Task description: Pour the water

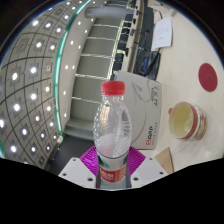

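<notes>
The scene was bright and evenly lit by rows of small ceiling lights [35, 70] up and left of the claw. Strong fisheye distortion curved the lines toward the rim. Glare glinted on the clear bottle [113, 135]; shadows stayed soft.

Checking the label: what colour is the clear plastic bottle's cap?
Red, on the clear plastic bottle; gripper view.

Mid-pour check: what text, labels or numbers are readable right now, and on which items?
Bottle, held upright between the gripper fingers: red label band near its base, print too small to read.
White bag behind the bottle: red lettering, blurred, not readable.
White card farther back on the table: no legible marks.
Cup and red disc: no text.
</notes>
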{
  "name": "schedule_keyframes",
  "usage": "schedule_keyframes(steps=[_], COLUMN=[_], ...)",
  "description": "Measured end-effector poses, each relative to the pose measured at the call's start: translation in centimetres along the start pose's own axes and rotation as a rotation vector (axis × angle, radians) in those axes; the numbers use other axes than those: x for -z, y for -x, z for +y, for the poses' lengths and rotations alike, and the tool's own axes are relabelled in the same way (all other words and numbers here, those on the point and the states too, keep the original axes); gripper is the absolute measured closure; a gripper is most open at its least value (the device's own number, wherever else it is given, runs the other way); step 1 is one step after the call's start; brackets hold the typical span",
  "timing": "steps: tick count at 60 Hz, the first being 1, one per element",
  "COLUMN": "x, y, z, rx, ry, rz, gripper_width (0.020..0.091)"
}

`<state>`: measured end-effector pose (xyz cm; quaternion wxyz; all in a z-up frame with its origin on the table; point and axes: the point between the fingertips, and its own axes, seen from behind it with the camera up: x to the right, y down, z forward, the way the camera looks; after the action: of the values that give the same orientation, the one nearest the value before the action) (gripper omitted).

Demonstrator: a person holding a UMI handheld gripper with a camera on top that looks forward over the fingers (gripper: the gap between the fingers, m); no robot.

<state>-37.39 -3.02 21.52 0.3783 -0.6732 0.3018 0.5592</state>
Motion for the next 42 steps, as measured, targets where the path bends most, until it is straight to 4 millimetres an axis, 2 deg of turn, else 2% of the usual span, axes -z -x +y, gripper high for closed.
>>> schedule_keyframes(steps=[3, 9, 13, 18, 25, 28, 29, 31, 35, 41, 42], x=[0.4, 2.3, 3.3, 4.7, 6.6, 6.8, 6.9, 6.9, 7.0, 7.1, 6.3], y=[0.8, 2.5, 2.3, 1.0, -2.3, -4.5, -6.0, -7.5, -10.3, -13.4, -14.7], z=[-1.6, -6.0, -9.0, -13.5, -18.9, -20.4, -21.0, -21.9, -22.5, -22.3, -23.0], rx=[0.160, 0.441, 0.627, 0.856, 1.075, 1.119, 1.133, 1.150, 1.180, 1.204, 1.207], ry=[-0.024, -0.072, -0.103, -0.155, -0.202, -0.199, -0.198, -0.189, -0.170, -0.133, -0.128], rz=[0.017, 0.044, 0.083, 0.151, 0.283, 0.331, 0.346, 0.373, 0.422, 0.465, 0.470], gripper_width=[0.0761, 0.0762, 0.0761, 0.0763, 0.0763, 0.0763, 0.0762, 0.0763, 0.0762, 0.0762, 0.0762])
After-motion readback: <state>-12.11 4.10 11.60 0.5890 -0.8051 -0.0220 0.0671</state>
